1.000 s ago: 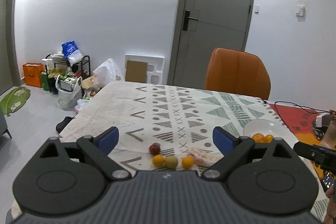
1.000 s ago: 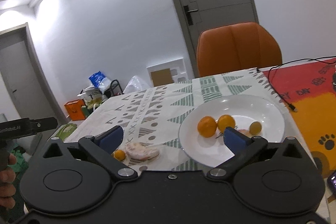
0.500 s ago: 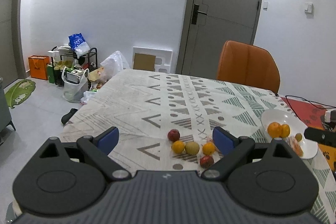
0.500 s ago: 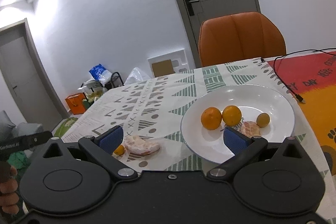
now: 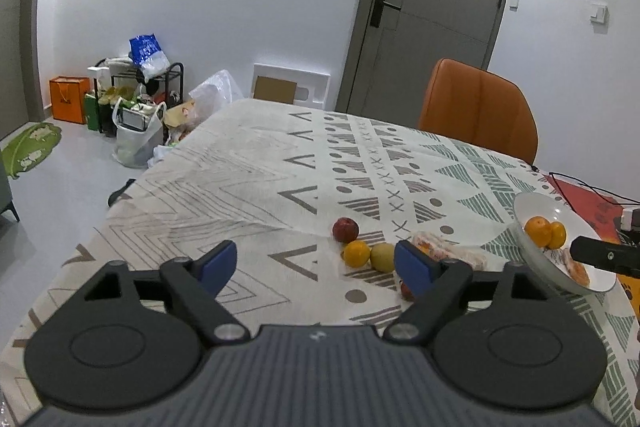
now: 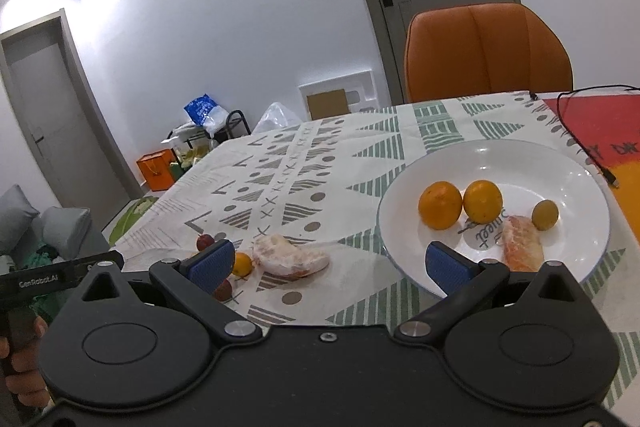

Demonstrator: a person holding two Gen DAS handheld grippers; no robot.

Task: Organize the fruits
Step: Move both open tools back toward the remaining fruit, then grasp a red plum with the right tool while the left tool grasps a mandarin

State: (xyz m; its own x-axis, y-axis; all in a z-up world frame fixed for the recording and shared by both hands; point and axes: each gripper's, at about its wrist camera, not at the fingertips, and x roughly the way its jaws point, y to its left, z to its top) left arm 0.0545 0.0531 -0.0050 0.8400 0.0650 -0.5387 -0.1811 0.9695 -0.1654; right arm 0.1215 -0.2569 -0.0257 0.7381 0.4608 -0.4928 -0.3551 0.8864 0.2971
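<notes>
Table point(image 5: 248, 163), covered by a patterned cloth, bearing a white plate point(image 6: 576, 163) and loose fruit.

Progress: the task appears partly done. The plate, at 3 o'clock in the left wrist view, holds two oranges point(image 6: 440, 205) touching side by side, a peeled citrus piece point(image 6: 522, 243) at their 5 o'clock, and a small yellow-green fruit point(image 6: 545, 214) at 3 o'clock of the pair.

On the cloth, apart from the plate at its 9 o'clock, lie a peeled citrus half in clear wrap point(image 6: 290, 261), a red apple point(image 5: 345, 229), a small orange point(image 5: 356, 253) and a yellow-green fruit point(image 5: 382, 257) touching it, and a small red fruit point(image 6: 222, 290) partly hidden behind a blue pad.

Claws: the left gripper point(image 5: 316, 265) stands with its jaws apart and closing, nothing between them; the loose cluster lies at 1 o'clock of its midline. The right gripper point(image 6: 328, 261) stands wide, pads on nothing, the wrapped citrus half lying ahead between its fingers.

Change: against the frame a second earlier, the left wrist view shows more of the cloth and fruit, the cluster now beside the right-hand pad, and the pads closer together. In the right wrist view the plate sits larger and nearer, and the peeled piece and small red fruit, then hidden, are visible.
</notes>
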